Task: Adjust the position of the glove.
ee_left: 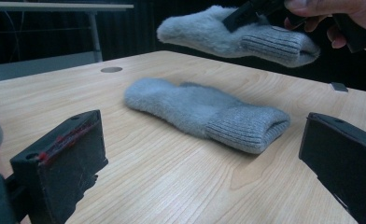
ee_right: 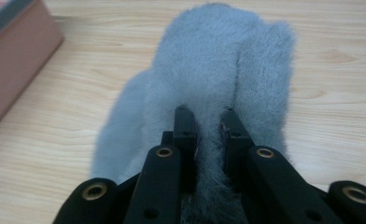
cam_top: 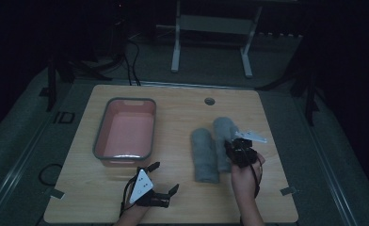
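Two fuzzy grey mittens are in play. One mitten (cam_top: pixel 204 157) (ee_left: pixel 204 112) lies flat on the wooden table, cuff toward the person. The other mitten (cam_top: pixel 222 126) (ee_left: pixel 237 35) (ee_right: pixel 218 60) hangs lifted above the table. My right gripper (cam_top: pixel 233 145) (ee_right: pixel 208 123) is shut on it, pinching a fold of its pile near the cuff. Near the front edge, left of the lying mitten, my left gripper (cam_top: pixel 165 177) (ee_left: pixel 200 121) stands wide open and empty. It points at that mitten.
A pink bin with a grey rim (cam_top: pixel 98 136) (ee_right: pixel 13 56) stands on the table's left half, with nothing visible inside. A round cable hole (cam_top: pixel 209 101) sits near the far edge. Tape marks lie at the front corners. A white table frame (cam_top: pixel 211 33) stands beyond.
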`<state>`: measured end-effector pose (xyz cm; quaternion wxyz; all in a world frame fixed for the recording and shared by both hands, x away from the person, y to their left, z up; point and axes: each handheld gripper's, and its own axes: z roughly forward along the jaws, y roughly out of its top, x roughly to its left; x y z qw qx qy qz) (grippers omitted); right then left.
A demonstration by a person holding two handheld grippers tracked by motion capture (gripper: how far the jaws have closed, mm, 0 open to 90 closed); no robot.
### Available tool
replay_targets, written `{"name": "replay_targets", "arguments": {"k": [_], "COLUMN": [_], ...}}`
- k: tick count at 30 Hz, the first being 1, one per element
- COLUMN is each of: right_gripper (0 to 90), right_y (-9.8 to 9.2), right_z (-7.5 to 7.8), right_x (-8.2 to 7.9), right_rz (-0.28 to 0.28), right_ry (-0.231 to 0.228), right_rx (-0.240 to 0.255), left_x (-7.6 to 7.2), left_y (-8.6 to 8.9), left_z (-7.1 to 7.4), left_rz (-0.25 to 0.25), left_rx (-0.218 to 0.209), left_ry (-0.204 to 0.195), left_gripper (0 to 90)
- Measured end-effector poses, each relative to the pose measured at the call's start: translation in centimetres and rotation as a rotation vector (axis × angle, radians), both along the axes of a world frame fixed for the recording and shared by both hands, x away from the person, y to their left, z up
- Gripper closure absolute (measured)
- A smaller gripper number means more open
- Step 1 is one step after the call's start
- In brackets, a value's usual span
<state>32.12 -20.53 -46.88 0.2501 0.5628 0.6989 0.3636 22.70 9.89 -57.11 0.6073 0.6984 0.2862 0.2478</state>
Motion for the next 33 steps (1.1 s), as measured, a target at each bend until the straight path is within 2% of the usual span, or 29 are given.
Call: {"name": "replay_targets", "arguments": {"k": [7,12,21,24,26,29,33], "right_gripper": [80.7,80.7,80.4,79.8,78.8,78.4,75.7], "right_y": [3.4,5.1,6.4,6.3,6.2,6.5,6.4], "right_z": [-0.2,-1.2,-3.4,-3.9,-4.4,-5.2,-5.6], "right_x": [0.1,0.0,0.1,0.5,0.6,0.7,0.8], "right_rz": [0.019,0.017,0.029,0.024,0.027,0.050,0.059], "right_ry": [0.031,0.050,0.096,0.103,0.118,0.126,0.131], "right_rx": [0.014,0.027,0.005,-0.005,0.004,-0.014,0.004], "left_x": [-0.1,0.0,0.0,0.0,0.0,0.1,0.1], "left_y": [0.0,0.1,0.1,0.1,0.1,0.2,0.1], "left_z": [0.0,0.0,0.0,0.0,0.0,0.0,0.0], "left_rz": [-0.004,-0.007,-0.019,-0.018,-0.020,-0.022,-0.023], "left_rx": [-0.001,-0.010,-0.010,-0.013,-0.016,-0.017,-0.016], "left_ry": [0.001,0.011,0.016,0.020,0.022,0.023,0.020], "left_gripper": [0.8,0.8,0.8,0.8,0.8,0.8,0.8]}}
